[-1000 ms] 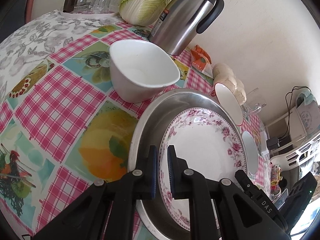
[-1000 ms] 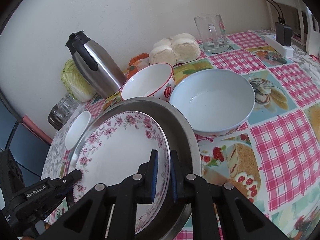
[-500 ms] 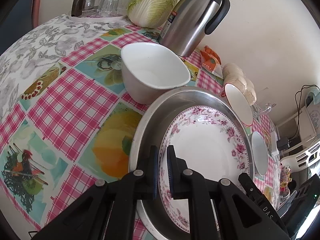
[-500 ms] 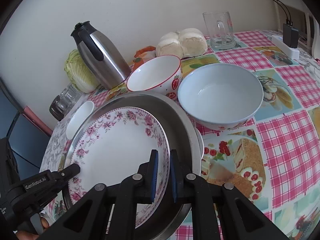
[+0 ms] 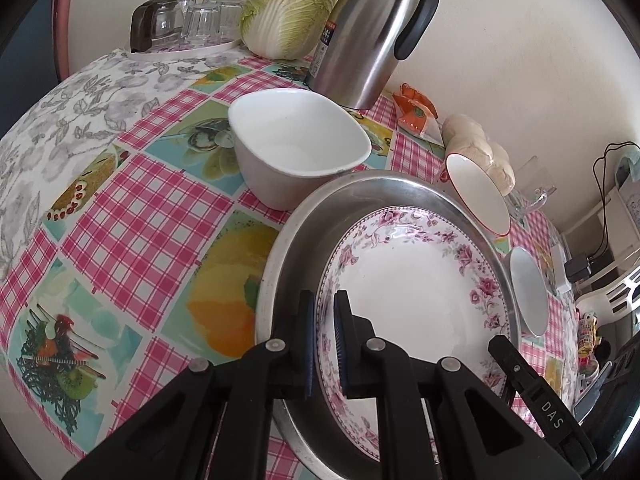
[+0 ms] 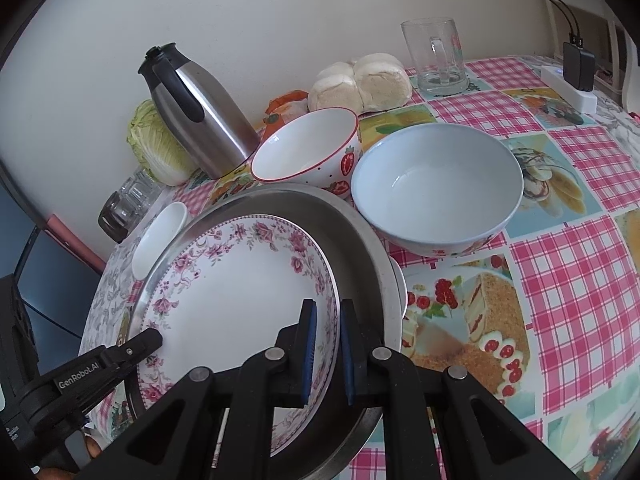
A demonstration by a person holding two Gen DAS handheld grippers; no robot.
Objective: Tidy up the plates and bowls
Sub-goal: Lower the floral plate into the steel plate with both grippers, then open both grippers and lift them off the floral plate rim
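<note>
Plate (image 5: 420,292) with pink floral rim sits inside a steel pan (image 5: 288,264), both clamped from opposite sides. Largest first: checked tablecloth (image 5: 148,216) under everything. Pan next, its wall just outside each claw's outer finger. Floral plate fills most of the pan. Left gripper (image 5: 321,336) is closed on the plate's rim, one finger inside, one between plate and pan wall. Right gripper (image 6: 325,344) is pinched on the opposite rim the same way. Pale blue bowl (image 6: 436,188) is ahead and right of the right claw, close to the pan. Steel thermos (image 5: 372,32) is far ahead of the left claw at the wall, cabbage (image 5: 288,8) beside it. White bowl (image 5: 298,152) is directly ahead of the left claw, touching the pan's far edge. Strawberry bowl (image 6: 308,148) is ahead of the right claw. Glass mug (image 6: 436,56) is far ahead-right.
</note>
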